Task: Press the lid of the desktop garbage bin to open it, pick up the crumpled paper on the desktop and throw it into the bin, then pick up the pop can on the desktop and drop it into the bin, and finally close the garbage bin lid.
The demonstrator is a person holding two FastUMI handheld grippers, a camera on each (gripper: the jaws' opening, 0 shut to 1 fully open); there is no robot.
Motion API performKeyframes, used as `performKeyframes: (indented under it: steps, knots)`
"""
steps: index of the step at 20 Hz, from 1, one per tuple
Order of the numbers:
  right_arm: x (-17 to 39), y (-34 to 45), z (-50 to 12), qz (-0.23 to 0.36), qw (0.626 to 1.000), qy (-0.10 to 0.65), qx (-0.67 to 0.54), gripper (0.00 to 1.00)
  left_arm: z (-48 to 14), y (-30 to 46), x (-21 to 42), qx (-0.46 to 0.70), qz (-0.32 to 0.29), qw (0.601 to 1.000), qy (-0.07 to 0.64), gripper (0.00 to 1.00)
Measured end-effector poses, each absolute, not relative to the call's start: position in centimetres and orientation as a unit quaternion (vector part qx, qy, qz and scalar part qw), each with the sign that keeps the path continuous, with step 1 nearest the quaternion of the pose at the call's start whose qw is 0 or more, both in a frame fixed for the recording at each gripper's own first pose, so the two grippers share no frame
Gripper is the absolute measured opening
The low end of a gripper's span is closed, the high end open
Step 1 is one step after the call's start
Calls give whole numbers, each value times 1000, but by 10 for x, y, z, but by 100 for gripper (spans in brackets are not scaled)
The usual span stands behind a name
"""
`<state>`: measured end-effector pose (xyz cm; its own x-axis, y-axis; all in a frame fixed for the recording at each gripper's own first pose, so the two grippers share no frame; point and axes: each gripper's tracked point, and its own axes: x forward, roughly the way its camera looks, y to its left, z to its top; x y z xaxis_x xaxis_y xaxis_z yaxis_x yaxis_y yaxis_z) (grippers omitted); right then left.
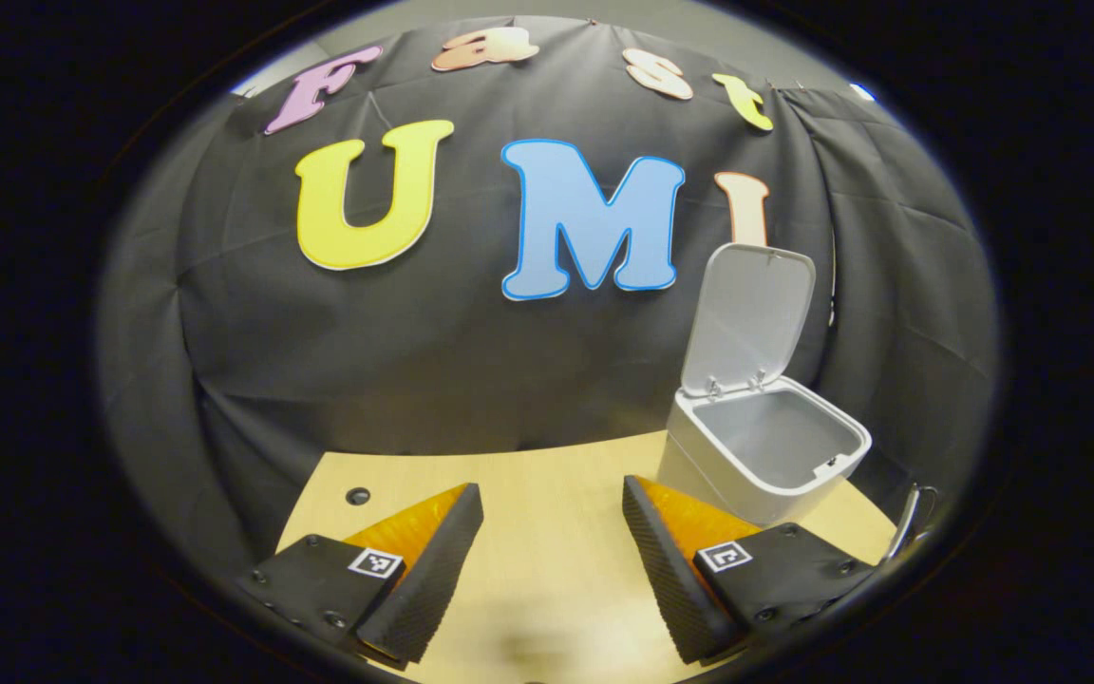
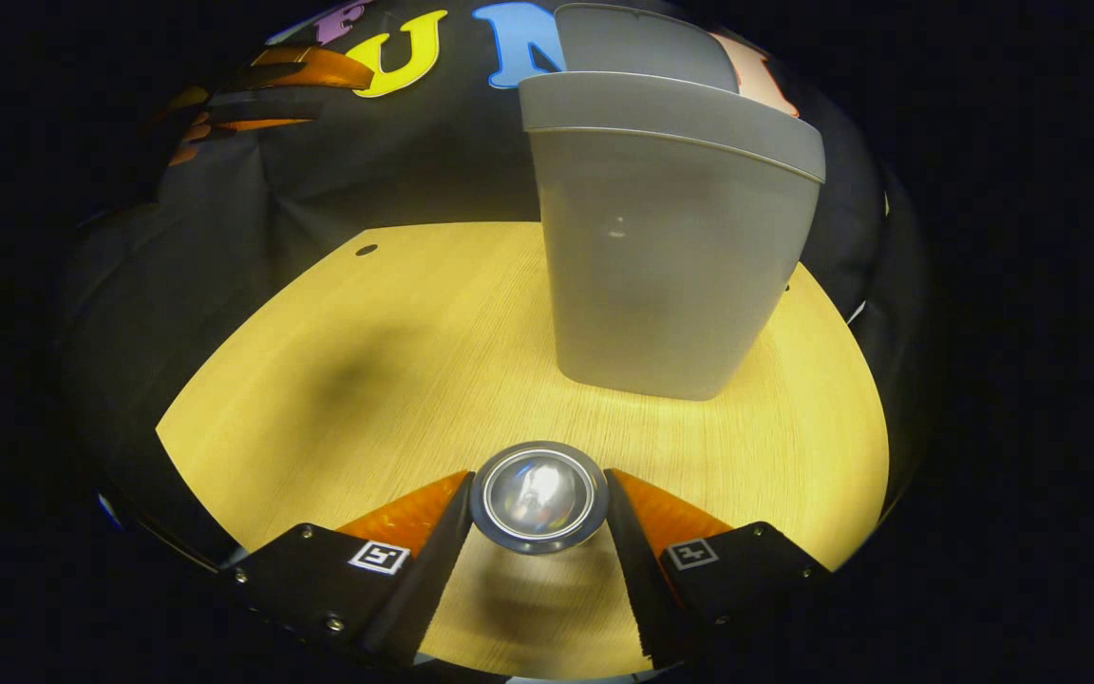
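The white desktop bin [image 1: 765,456] stands at the right of the wooden table [image 1: 547,484], its lid [image 1: 751,313] tipped up and back, the grey inside showing. My left gripper [image 1: 552,551] hovers open over the table, nothing between its fingers. In the right gripper view the pop can [image 2: 537,496] sits end-on between the fingers, its round metal end facing the camera. My right gripper [image 2: 539,521] is shut on it, both fingers pressing its sides. The bin [image 2: 670,256] rises just ahead, lid [image 2: 637,43] raised behind. The left gripper [image 2: 262,90] hangs high at the left.
A small dark hole [image 1: 357,495] marks the table near its far left edge, also seen as a hole [image 2: 367,250] left of the bin. The black cloth wall closes the back. A thin metal piece [image 1: 908,518] shows at the table's right edge.
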<state>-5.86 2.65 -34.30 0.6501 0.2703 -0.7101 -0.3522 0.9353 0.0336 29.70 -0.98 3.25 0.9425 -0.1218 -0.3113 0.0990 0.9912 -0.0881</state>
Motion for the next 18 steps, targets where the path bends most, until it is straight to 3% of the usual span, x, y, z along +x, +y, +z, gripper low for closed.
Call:
performKeyframes:
  steps: [1,3,5,6,7,14,18]
  knots:
    - [-58,25,-339,168,909,377,-54,82,32,-10,297,-35,-57,985,160,94]
    - [-53,23,-323,165,917,361,-51,81,31,-13,298,-35,-59,985,161,99]
    - [-49,26,-294,171,925,337,-38,81,31,-14,298,-36,-61,984,162,97]
    - [-46,28,-274,175,930,321,-33,89,32,-15,298,-36,-61,984,161,99]
    - [-43,31,-252,179,936,301,-29,81,32,-15,298,-36,-62,984,161,99]
    - [-10,44,-81,202,969,140,4,80,35,-17,296,-41,-65,984,159,97]
    - [25,45,-32,187,979,78,-1,80,35,-17,293,-46,-64,984,159,97]
